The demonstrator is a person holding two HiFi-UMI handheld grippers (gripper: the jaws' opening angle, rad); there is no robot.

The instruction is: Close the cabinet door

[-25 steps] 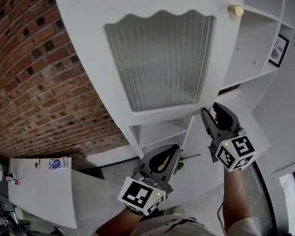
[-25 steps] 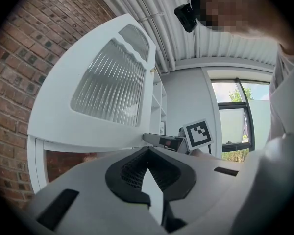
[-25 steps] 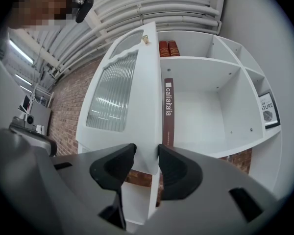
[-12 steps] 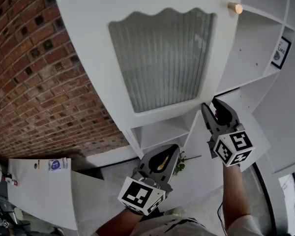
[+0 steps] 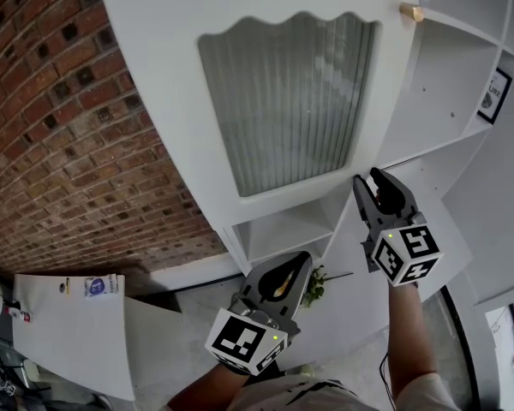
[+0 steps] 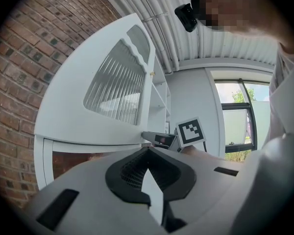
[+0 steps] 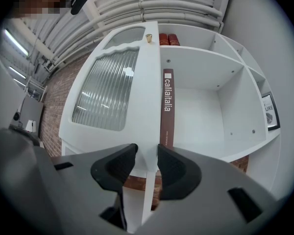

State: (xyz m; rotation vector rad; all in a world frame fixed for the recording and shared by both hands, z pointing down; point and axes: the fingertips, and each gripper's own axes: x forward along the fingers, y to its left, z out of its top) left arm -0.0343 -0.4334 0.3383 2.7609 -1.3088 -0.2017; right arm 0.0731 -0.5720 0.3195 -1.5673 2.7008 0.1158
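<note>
The white cabinet door (image 5: pixel 283 101) with a ribbed glass pane stands swung open, its brass knob (image 5: pixel 410 12) at the upper right. My right gripper (image 5: pixel 368 182) is at the door's lower free corner. In the right gripper view the door's edge (image 7: pixel 151 106) runs between the two black pads of that gripper (image 7: pixel 147 155). Its jaws are closing, and a thin gap still shows beside the edge. My left gripper (image 5: pixel 301 259) hangs lower, below the door and apart from it, its tips together with nothing held. The left gripper view shows the door (image 6: pixel 112 87) from below.
A brick wall (image 5: pixel 60 144) lies left of the door. Open white shelves (image 7: pixel 201 97) hold a brown book spine (image 7: pixel 167 106) and red books (image 7: pixel 169 38). A framed picture (image 5: pixel 494 92) leans at the far right. A small plant (image 5: pixel 313 285) sits below, and a white surface (image 5: pixel 68 324) is at the lower left.
The door has shifted a little to the right in the head view, and my right gripper has gone with its corner. The left gripper has stayed put.
</note>
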